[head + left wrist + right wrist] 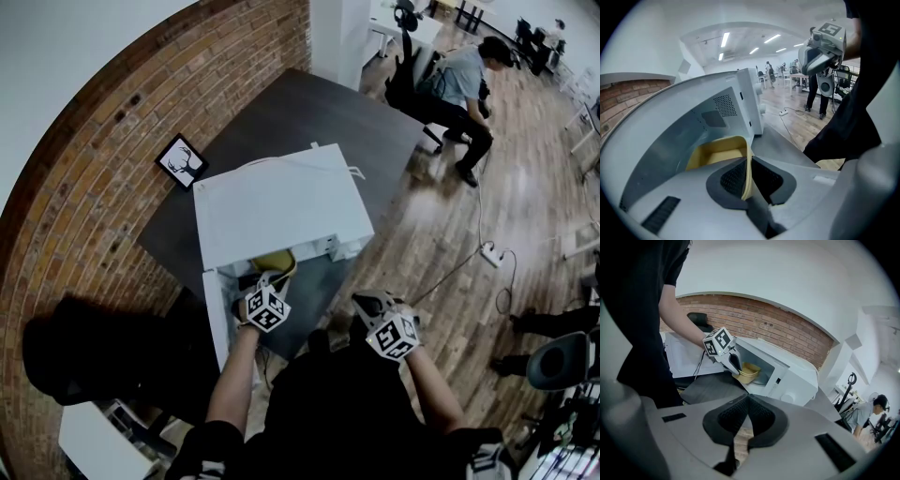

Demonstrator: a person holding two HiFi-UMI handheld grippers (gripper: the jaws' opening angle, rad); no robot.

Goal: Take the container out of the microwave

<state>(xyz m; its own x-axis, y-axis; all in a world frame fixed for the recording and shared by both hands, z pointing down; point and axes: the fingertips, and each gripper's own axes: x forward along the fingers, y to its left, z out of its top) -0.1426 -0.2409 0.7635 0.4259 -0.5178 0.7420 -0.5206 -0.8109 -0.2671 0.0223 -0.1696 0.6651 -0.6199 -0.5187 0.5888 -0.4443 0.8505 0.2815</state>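
Observation:
A white microwave [281,211] stands on the dark table [309,112] with its door [217,319] swung open. A yellow container [277,264] sits at the mouth of the oven, partly out past the front edge. My left gripper [269,279] is shut on the container's near rim; in the left gripper view the thin yellow wall [717,154] runs between the pads of the left gripper [747,161]. The right gripper view shows the left gripper [736,366] holding the container [747,372] in front of the cavity. My right gripper [367,302] hangs to the right, off the table, and the right gripper [747,399] is shut on nothing.
A framed picture [181,160] leans on the brick wall behind the microwave. A black chair [84,356] stands at the left. A person [464,84] sits at the far right, and a power strip [490,253] with cables lies on the wooden floor.

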